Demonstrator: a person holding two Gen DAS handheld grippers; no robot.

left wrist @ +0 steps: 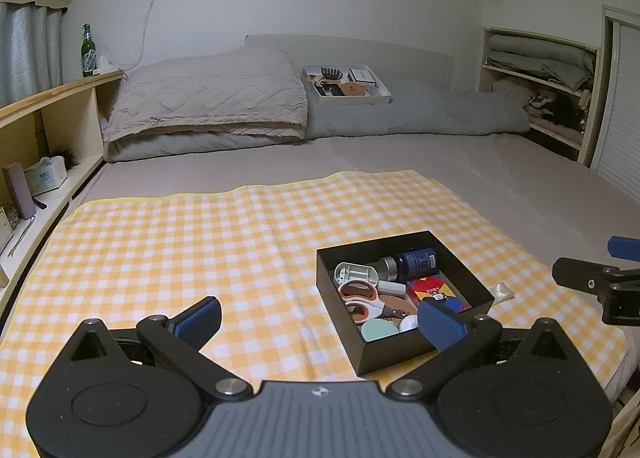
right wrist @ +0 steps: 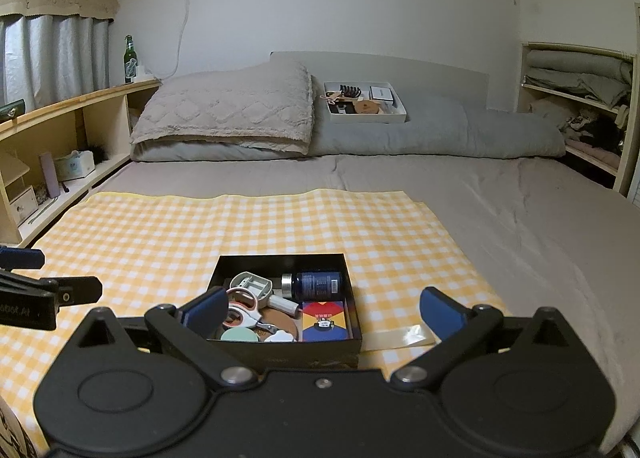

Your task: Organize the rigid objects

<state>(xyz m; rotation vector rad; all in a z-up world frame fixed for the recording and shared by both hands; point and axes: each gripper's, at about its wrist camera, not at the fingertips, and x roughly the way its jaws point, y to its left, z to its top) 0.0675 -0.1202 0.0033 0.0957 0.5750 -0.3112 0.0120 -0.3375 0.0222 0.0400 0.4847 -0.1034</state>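
Observation:
A black open box (left wrist: 362,354) (right wrist: 224,258) sits on a yellow checked cloth (left wrist: 180,250) (right wrist: 140,234) on the bed. It holds orange-handled scissors (left wrist: 360,300) (right wrist: 242,308), a dark blue bottle (left wrist: 414,260) (right wrist: 318,284), a colourful card pack (left wrist: 434,290) (right wrist: 324,320), a grey plastic part (left wrist: 356,273) (right wrist: 252,284) and a mint round lid (left wrist: 378,330) (right wrist: 239,334). My left gripper (left wrist: 320,324) is open and empty, just left of the box. My right gripper (right wrist: 322,312) is open and empty, hovering at the box's near edge.
A clear plastic wrapper (right wrist: 400,337) (left wrist: 503,292) lies right of the box. A white tray (left wrist: 348,85) (right wrist: 366,103) of small items rests on the grey duvet by the pillow. Wooden shelves (left wrist: 48,129) (right wrist: 60,137) run along the left, with a green bottle (left wrist: 89,51) on top.

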